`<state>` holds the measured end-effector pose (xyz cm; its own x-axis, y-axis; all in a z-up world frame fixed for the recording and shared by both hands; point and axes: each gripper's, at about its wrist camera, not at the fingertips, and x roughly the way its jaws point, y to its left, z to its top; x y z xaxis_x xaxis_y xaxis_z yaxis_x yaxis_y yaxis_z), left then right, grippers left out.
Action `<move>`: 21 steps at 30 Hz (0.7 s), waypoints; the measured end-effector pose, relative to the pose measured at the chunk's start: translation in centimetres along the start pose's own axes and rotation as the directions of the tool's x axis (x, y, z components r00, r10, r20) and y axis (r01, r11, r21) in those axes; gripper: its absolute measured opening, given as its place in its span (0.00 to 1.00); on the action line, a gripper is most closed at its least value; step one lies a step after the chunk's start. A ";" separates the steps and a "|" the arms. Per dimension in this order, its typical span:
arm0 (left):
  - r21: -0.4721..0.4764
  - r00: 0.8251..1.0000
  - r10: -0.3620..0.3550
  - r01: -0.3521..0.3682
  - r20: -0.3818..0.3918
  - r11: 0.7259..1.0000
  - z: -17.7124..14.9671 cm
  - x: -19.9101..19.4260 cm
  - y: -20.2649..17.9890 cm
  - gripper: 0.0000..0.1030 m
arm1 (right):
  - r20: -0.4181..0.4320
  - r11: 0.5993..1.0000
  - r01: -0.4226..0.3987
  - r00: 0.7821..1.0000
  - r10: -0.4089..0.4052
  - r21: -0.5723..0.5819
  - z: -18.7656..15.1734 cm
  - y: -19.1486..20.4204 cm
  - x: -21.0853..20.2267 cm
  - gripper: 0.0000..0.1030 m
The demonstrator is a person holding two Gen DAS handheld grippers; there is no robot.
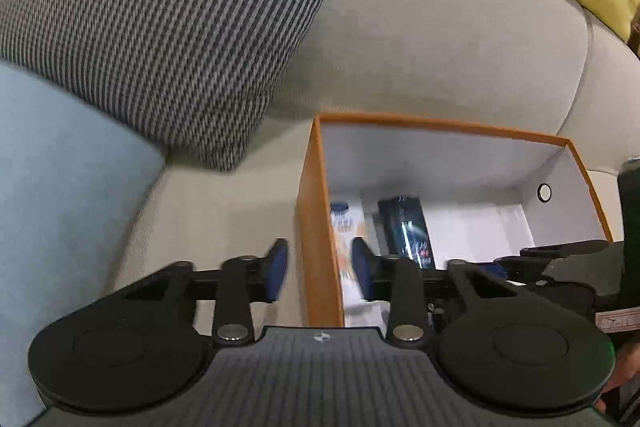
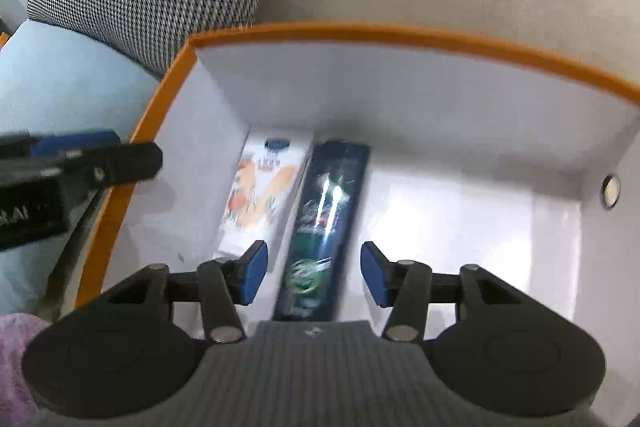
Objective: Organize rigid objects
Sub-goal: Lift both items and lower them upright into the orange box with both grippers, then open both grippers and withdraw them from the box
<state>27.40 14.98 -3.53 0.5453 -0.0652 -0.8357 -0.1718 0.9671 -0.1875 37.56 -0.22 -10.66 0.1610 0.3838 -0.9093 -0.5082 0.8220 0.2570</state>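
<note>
Orange-rimmed white cardboard box sits on grey sofa. Inside, on box floor: white-orange tube w/ dark glossy tube just beside. Right tool over dark tube, pads apart, nothing gripped. Left tool straddles box wall, pads apart.

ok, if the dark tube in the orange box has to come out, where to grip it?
Grip the dark tube across its narrow width near mid-length, coming straight down from above. It lies flat along the orange box floor, tight beside the white tube, so side access is blocked.
</note>
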 end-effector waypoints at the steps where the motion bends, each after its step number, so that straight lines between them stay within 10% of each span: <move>1: -0.009 1.000 -0.009 0.009 -0.007 1.000 -0.2 0.2 0.2 0.30 | -0.014 1.000 0.014 1.000 -0.014 -0.006 0.0 0.2 0.3 0.51; 6: -0.006 0.999 -0.047 0.047 -0.011 0.999 -0.5 0.5 0.4 0.12 | -0.091 0.998 0.059 0.994 -0.059 -0.004 0.3 0.7 2.1 0.45; 21: 0.007 0.998 -0.056 0.056 -0.002 0.998 -0.5 0.9 0.3 0.11 | -0.087 0.999 0.011 0.996 -0.006 0.051 1.4 1.5 3.2 0.40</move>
<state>27.48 15.04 -4.62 0.5529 -0.1198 -0.8246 -0.1353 0.9636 -0.2307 38.55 2.83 -12.74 0.0895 0.3406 -0.9359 -0.4625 0.8465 0.2638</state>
